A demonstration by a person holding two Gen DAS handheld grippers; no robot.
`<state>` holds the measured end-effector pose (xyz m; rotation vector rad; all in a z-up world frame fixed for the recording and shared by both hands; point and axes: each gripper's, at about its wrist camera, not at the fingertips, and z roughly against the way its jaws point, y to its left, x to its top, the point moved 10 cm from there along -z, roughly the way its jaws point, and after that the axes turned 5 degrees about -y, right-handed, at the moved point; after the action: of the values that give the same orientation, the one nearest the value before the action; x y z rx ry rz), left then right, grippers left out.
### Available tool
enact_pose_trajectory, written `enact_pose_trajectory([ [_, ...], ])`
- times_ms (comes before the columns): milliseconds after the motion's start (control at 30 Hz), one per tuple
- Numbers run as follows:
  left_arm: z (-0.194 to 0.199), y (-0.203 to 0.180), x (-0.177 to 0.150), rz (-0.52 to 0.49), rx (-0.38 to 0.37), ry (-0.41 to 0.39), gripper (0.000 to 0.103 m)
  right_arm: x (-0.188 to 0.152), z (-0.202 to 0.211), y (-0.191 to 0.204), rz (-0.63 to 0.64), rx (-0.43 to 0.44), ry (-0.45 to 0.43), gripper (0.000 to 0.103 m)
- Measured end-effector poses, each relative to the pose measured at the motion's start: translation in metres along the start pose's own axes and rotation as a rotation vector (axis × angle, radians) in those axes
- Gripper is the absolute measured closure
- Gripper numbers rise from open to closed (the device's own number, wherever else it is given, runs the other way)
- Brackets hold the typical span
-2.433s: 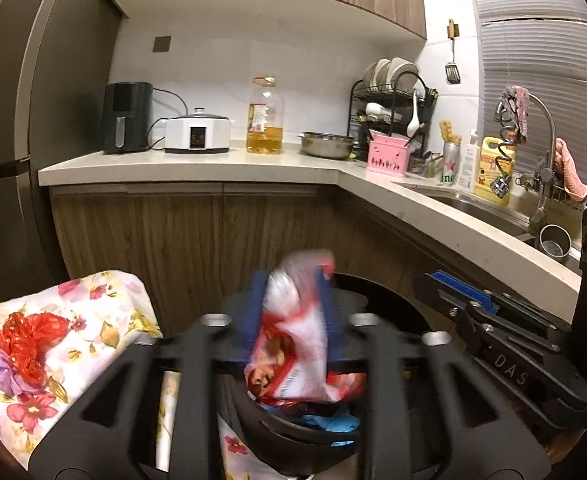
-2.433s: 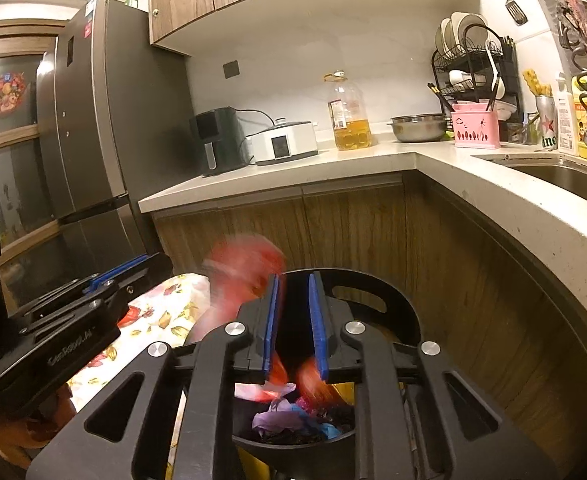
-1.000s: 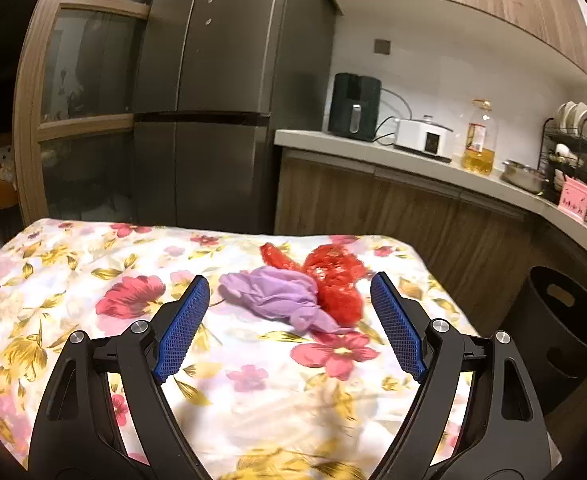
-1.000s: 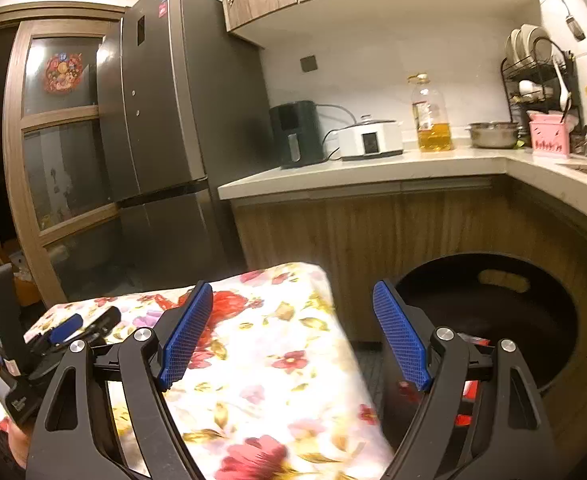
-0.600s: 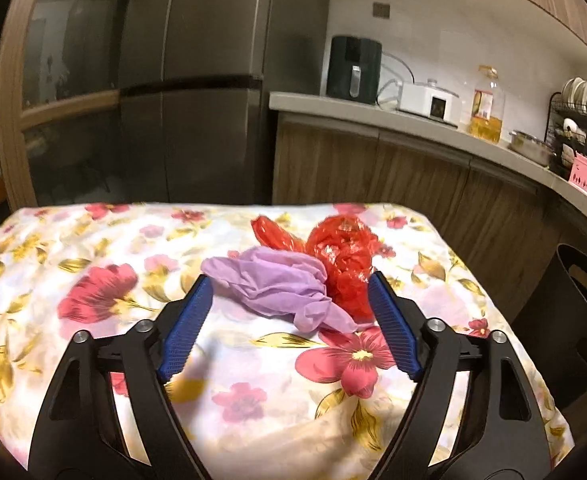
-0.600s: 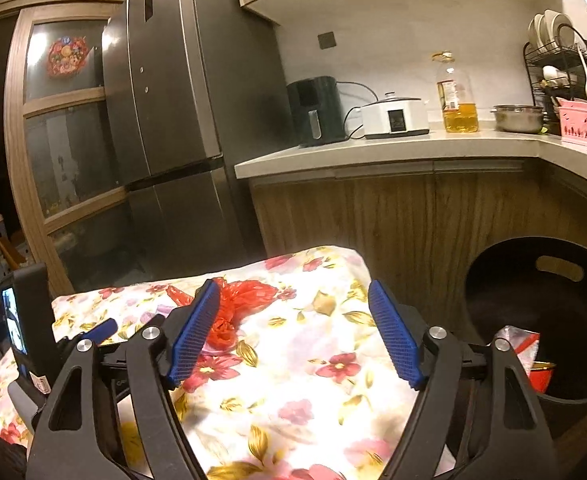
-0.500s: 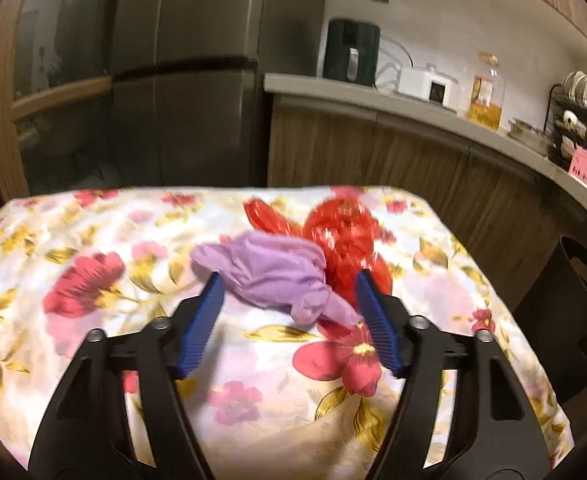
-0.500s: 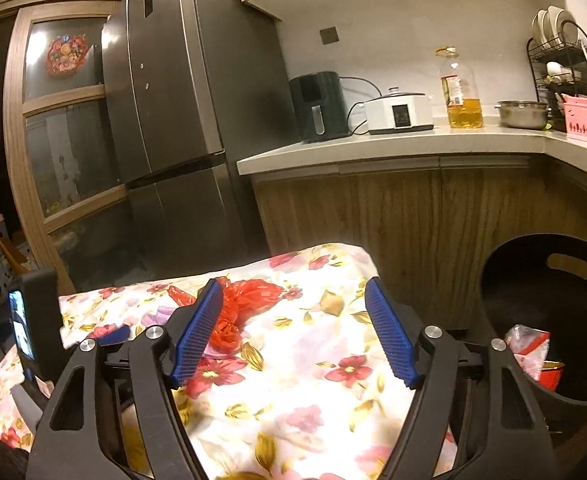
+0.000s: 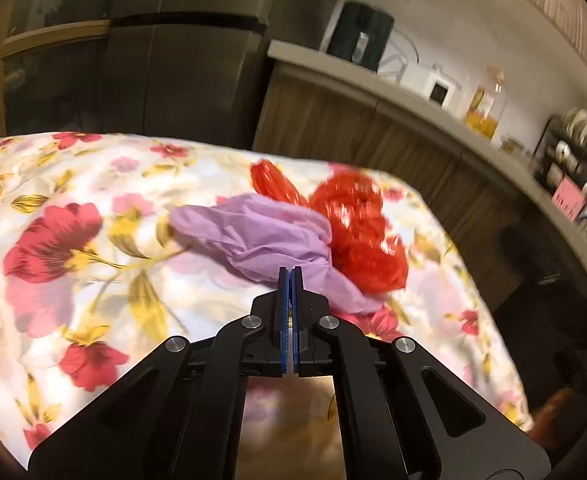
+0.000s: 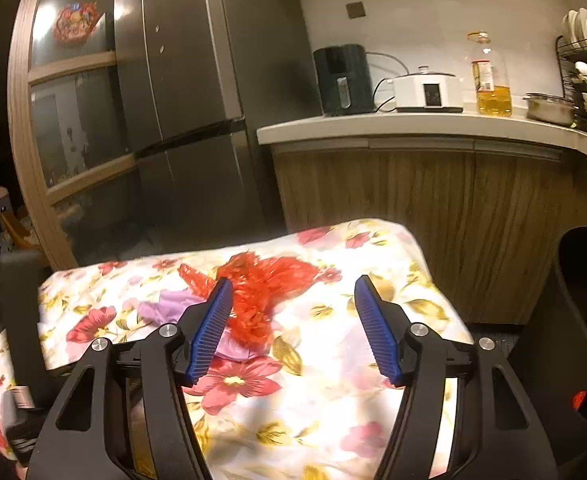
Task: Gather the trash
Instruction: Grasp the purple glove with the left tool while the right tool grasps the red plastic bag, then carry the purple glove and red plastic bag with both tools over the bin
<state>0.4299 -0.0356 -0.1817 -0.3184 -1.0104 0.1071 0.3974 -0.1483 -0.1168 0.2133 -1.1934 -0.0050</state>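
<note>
the left gripper (image 9: pixel 290 276) has its blue-padded jaws clenched together, tips at the near edge of a crumpled lilac plastic bag (image 9: pixel 253 236); whether a fold of the bag is pinched between the pads cannot be told. the lilac bag lies on a worktop covered with a white cloth printed with red and yellow flowers (image 9: pixel 73 240), touching a crinkled red plastic bag (image 9: pixel 357 220) on its far right side. the right gripper (image 10: pixel 289 304) hangs above the same cloth with its jaws closing, not yet pressing anything; the red bag sits just beyond and towards its left jaw. a round black bin (image 10: pixel 573 320) stands on the floor to the right of the cloth, below the wood-fronted kitchen counter (image 10: pixel 413 128).
</note>
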Motion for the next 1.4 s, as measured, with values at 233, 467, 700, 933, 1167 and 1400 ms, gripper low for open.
enact_pose_trajectory([
  [233,0.043,0.012,0.019,0.042,-0.007,-0.148,0.103,-0.02,-0.026,0.019,0.031,0.023,0.076,0.051],
  [467,0.069,0.017,0.033,0.041,-0.006,-0.228,0.103,-0.033,-0.043,0.031,0.048,0.04,0.136,0.063],
  [700,0.074,0.019,0.035,0.047,-0.012,-0.238,0.103,-0.046,-0.052,0.04,0.066,0.077,0.189,0.094],
  [933,0.083,0.019,0.037,0.04,-0.017,-0.254,0.103,-0.031,-0.034,0.045,0.07,0.102,0.127,0.1],
  [1167,0.098,0.016,0.038,0.022,-0.008,-0.264,0.103,-0.011,0.003,0.037,0.061,0.106,0.064,0.1],
  [1400,0.118,0.001,0.039,-0.013,-0.011,-0.268,0.103,0.014,0.045,0.029,0.068,0.097,0.004,0.1],
])
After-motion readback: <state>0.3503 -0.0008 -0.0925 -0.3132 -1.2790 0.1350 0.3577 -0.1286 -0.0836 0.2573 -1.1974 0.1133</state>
